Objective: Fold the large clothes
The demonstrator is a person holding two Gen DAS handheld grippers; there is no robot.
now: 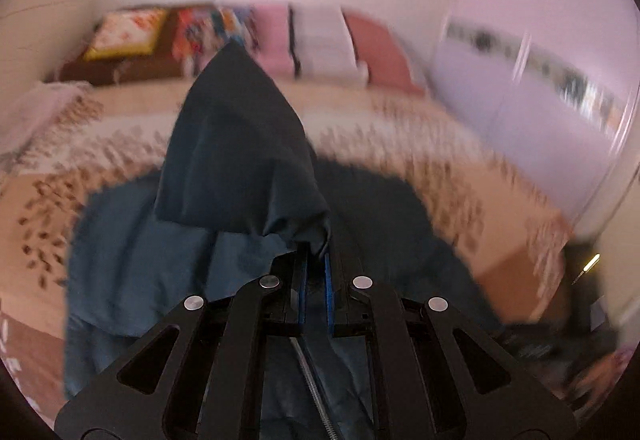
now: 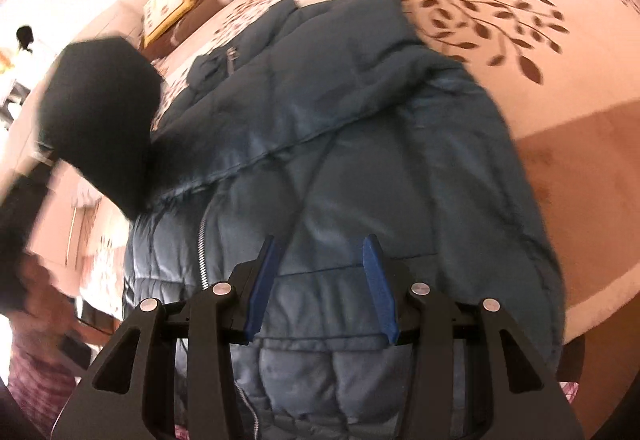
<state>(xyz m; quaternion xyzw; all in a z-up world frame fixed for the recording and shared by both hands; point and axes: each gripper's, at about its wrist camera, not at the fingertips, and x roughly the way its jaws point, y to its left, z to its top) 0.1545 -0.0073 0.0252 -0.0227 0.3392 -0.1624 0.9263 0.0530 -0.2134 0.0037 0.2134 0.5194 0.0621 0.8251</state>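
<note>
1. The left wrist view shows the left gripper [image 1: 316, 254] clenched on a fold of the blue jacket [image 1: 236, 144]: the blue pads are close together with dark fabric pinched at their tips, and the fold rises in a peak ahead of the jaws.
2. Only this view shows the far side of the room (badly blurred): pillows [image 1: 320, 40] beyond the jaws and a pale wardrobe [image 1: 540, 72] to their right.
3. The right wrist view shows the right gripper [image 2: 322, 260] released, its pads wide apart with nothing between them, above the jacket's [image 2: 340, 144] quilted body.
4. Only here is the jacket seen spread on the leaf-patterned bedspread [image 2: 520, 20], with its zipper [image 2: 202, 240] just left of the jaws.
5. A dark blurred shape [image 2: 100, 120] sits far left of these jaws; I cannot tell what it is.
</note>
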